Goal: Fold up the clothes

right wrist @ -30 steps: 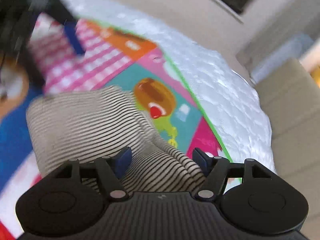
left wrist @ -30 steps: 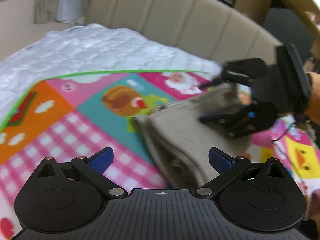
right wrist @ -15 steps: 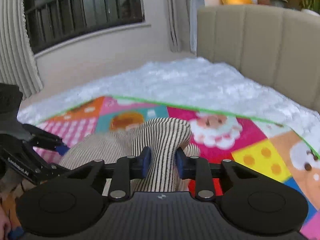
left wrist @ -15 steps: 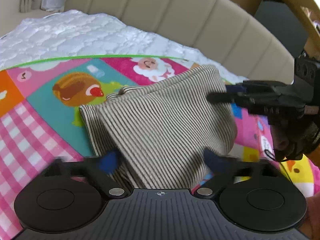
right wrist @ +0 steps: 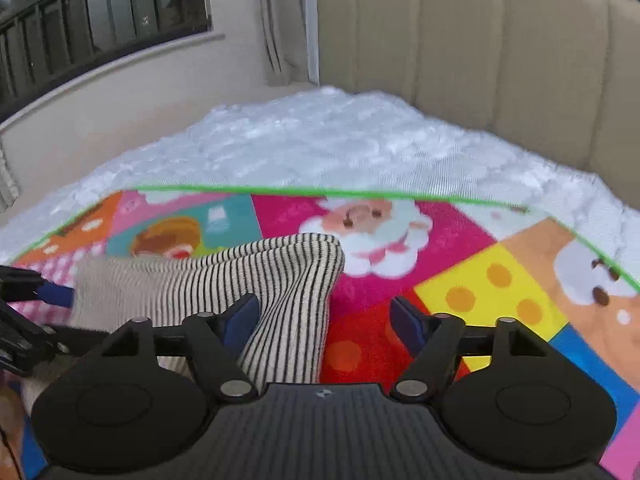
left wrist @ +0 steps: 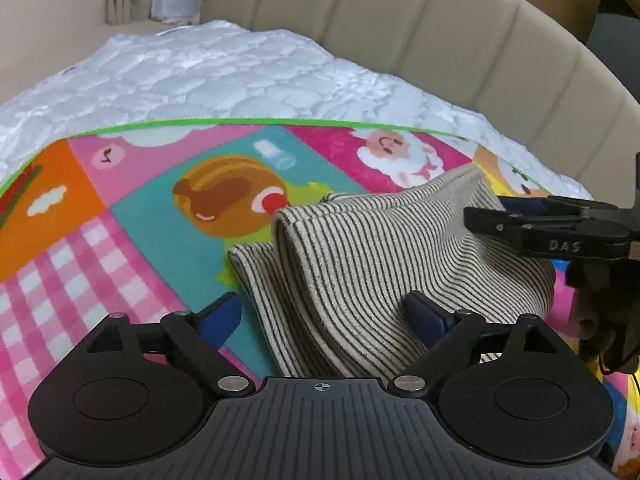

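A beige garment with thin dark stripes (left wrist: 360, 248) lies folded in a thick bundle on a colourful play mat (left wrist: 152, 216). My left gripper (left wrist: 322, 314) straddles its near edge. Its jaws are opening; the fabric lies between the blue pads without being pinched. My right gripper (right wrist: 324, 318) stands over the bundle's other end (right wrist: 280, 280), jaws opening too, with the left pad against the fabric and the right pad over bare mat. In the left wrist view the right gripper (left wrist: 486, 212) reaches in from the right over the garment. The left gripper's fingers (right wrist: 56, 294) show at the right wrist view's left edge.
The mat has a green border (right wrist: 320, 191) and lies on a white quilted mattress (left wrist: 240, 76). A beige padded headboard (right wrist: 500, 60) curves behind it. A wall with a barred window (right wrist: 100, 20) and a curtain (right wrist: 288, 20) stands beyond the bed's far side.
Half a second ago the right gripper pinched a fold of the garment; now its jaws stand apart. The right wrist rolled level. The left jaws narrowed, then widened, and came closer to the bundle.
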Available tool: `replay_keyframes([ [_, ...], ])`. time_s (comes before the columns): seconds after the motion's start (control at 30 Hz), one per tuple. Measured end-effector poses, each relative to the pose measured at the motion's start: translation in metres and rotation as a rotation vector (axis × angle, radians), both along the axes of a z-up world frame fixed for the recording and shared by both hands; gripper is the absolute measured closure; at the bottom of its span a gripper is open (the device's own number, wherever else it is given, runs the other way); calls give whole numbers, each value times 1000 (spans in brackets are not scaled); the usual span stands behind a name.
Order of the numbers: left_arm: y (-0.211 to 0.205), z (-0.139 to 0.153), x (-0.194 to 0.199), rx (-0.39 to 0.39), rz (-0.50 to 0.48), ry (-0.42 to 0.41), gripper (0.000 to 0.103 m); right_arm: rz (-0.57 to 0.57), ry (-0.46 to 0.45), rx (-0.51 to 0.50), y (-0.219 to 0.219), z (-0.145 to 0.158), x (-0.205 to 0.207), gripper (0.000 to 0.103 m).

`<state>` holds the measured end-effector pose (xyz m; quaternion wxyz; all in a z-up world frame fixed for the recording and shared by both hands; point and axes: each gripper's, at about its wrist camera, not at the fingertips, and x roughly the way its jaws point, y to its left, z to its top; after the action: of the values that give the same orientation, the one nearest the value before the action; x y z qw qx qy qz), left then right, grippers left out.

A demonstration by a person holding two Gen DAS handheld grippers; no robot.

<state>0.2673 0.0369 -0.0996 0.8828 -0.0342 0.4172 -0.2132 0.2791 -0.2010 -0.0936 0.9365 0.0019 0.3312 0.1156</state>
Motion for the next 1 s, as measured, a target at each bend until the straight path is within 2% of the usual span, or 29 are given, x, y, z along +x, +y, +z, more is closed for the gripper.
replay_keyframes([
  [0.03, 0, 1, -1, 9, -2, -6, 9, -1, -19, 2, 1, 6, -4, 17],
  [0.07, -1, 2, -2, 18, -4, -11, 9, 4, -48, 32, 2, 12, -9, 4],
  [0.1, 0, 2, -2, 16, -3, -10, 9, 9, -78, 63, 3, 18, -14, 0],
  [0.17, 0, 1, -1, 11, -1, -4, 9, 10, -122, 147, 2, 30, -22, 0],
  [0.23, 1, 1, -1, 10, -4, -5, 8, 18, -120, 235, 2, 34, -22, 0],
  [0.33, 3, -1, 0, 3, -3, -4, 6, -36, -42, 184, 15, 22, -7, 0],
  [0.4, 4, -3, 1, -7, 0, 1, 5, -131, 41, 56, 24, -1, 9, 0],
  [0.43, 5, -5, 2, -13, 1, 5, 5, -155, 103, 47, 25, -16, 18, 0],
  [0.53, 7, -1, 0, -15, -1, -13, 5, -198, 161, 187, 9, -29, 23, 0],
  [0.63, 12, 14, -5, -37, -2, -71, 11, -187, 164, 207, 6, -30, 20, 0],
  [0.77, 16, 48, -16, -127, -34, -200, 11, -178, 150, 174, 10, -27, 19, 0],
  [0.83, 12, 57, -19, -173, -79, -225, 11, -166, 150, 158, 12, -23, 19, 0],
  [0.93, -6, 52, -14, -195, -148, -171, 11, -172, 160, 146, 9, -10, 18, 0],
  [0.97, -12, 47, -11, -181, -154, -159, 6, -186, 164, 137, 6, -5, 17, 0],
  [1.0, -15, 42, -8, -185, -156, -156, 7, -185, 154, 147, 1, 0, 15, 0],
])
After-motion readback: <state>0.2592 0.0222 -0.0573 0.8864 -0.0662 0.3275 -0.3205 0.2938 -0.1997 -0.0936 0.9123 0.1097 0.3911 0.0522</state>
